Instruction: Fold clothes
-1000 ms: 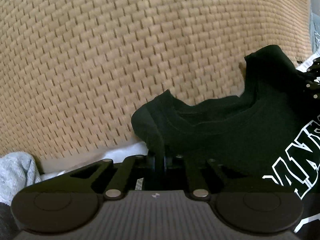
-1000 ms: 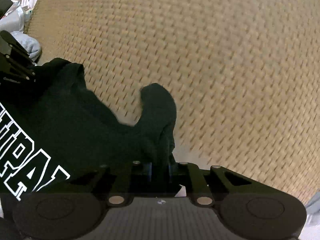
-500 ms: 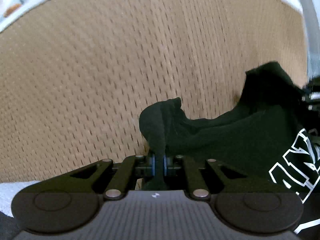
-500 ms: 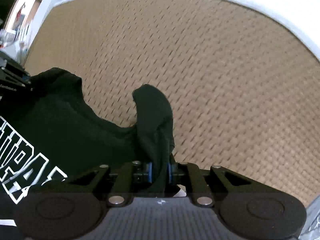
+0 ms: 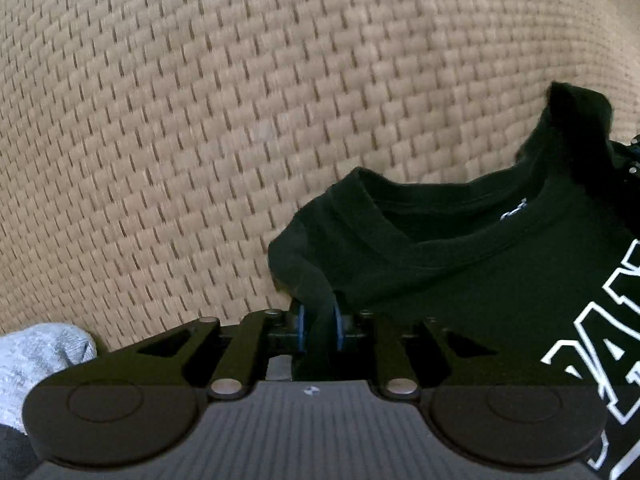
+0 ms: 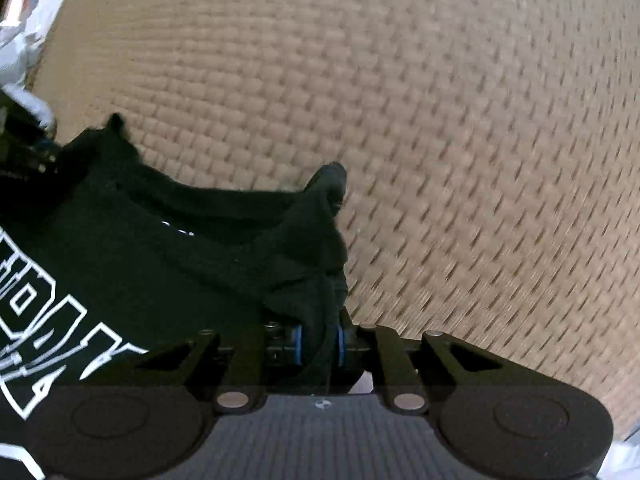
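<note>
A: Left gripper (image 5: 319, 330) pinches a shoulder fold of the black T-shirt (image 5: 480, 280); right gripper (image 6: 319, 340) likewise nips the other shoulder.

B: Shirt hangs between them, collar (image 5: 440, 240) at two o'clock in the left view, over the woven mat (image 5: 200, 120). Judged soft, light, limp; shoulder seams suit gripping. Grey cloth (image 5: 36, 356) at eight.

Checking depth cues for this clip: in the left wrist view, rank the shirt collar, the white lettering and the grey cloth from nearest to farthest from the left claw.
1. Collar, just ahead and right of the left claw, which pinches the shirt beside it.
2. and 3. Lettering, at the right edge, and grey cloth, at the lower left edge: both clearly farther, too close to call.
</note>
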### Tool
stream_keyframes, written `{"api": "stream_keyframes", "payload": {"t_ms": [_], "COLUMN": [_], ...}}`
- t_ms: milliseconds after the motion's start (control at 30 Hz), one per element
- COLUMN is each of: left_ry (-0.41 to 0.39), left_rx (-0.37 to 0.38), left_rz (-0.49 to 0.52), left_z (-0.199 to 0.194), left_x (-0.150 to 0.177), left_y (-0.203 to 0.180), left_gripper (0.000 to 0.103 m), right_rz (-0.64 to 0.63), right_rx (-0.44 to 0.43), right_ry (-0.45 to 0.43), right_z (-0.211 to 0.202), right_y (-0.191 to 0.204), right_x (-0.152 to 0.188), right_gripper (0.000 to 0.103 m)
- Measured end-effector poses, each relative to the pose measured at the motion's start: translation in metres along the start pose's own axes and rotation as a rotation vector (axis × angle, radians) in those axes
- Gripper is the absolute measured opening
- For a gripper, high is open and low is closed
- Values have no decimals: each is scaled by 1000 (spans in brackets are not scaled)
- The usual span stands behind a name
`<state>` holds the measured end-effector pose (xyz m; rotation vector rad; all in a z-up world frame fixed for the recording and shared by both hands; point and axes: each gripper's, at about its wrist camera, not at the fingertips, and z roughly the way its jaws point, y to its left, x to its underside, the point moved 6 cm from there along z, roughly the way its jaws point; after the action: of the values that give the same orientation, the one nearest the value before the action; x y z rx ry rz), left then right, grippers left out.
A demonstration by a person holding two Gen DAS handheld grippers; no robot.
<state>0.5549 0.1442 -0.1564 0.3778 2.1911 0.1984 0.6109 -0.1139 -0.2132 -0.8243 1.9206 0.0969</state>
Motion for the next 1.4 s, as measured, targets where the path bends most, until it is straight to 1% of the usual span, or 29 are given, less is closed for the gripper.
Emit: {"api": "stream_keyframes", "payload": {"t_ms": [67, 100, 133, 167, 200, 233, 267, 333, 433, 500, 600, 667, 700, 767, 833, 933, 1000, 1100, 1133, 1200, 1300, 1400], "left_ry": [7, 15, 15, 13, 10, 5, 0, -11, -1, 13, 20, 46, 49, 47, 56, 94, 117, 152, 161, 176, 189, 209], "left_rx": [6, 9, 0, -15, -30, -36, -39, -46, -33, -22, -19, -5, 13, 44, 67, 126, 153, 194, 204, 222, 209, 212], "left_rz": [-10, -16, -25, -29, -30, -46, -66, -105, -153, -172, -204, -226, -236, -249, -238, -238, -239, -251, -260, -279, -281, -292], "left_z": [3, 4, 4, 2, 0, -6, -12, -24, -49, -64, -87, -92, -99, -119, -140, -168, -185, -210, -218, -235, -248, -264], "left_x": [1, 2, 1, 0, -1, -4, -8, -14, -23, -28, -22, -14, -10, -1, 12, 37, 54, 80, 87, 100, 114, 125], "left_y": [2, 4, 7, 11, 15, 21, 29, 43, 58, 65, 62, 52, 48, 39, 27, 6, -7, -26, -30, -36, -41, -44], "left_gripper": [23, 31, 45, 51, 58, 60, 61, 61, 62, 62, 62, 62, 62, 63, 63, 63, 63, 63, 63, 63, 63, 63], "right_rz": [23, 28, 29, 24, 20, 15, 12, 56, 155, 199, 264, 282, 291, 309, 326, 335, 340, 388, 403, 419, 411, 402], "right_rx": [-7, -8, -9, 5, 18, 32, 45, 51, 59, 58, 56, 40, 31, 15, -2, -34, -62, -93, -115, -139, -150, -165], "right_ry": [18, 29, 45, 39, 33, 27, 20, -7, -49, -69, -97, -66, -50, -18, 14, 65, 123, 218, 248, 270, 300, 326], "right_z": [6, 9, 11, 9, 7, 4, 2, -12, -42, -64, -98, -116, -125, -144, -162, -186, -198, -217, -224, -237, -255, -270], "right_y": [0, 0, 1, 1, 1, 0, 0, -8, -23, -24, -26, -18, -14, -7, 1, 18, 29, 44, 50, 59, 77, 93], "right_x": [4, 6, 7, 5, 4, 3, 2, -1, -6, -6, -6, 4, 9, 19, 28, 50, 67, 92, 100, 112, 126, 137], "right_gripper": [18, 20, 24, 28, 40, 48, 51, 60, 62, 64, 64, 64, 64, 64, 64, 64, 64, 64, 64, 64, 64, 64]}}
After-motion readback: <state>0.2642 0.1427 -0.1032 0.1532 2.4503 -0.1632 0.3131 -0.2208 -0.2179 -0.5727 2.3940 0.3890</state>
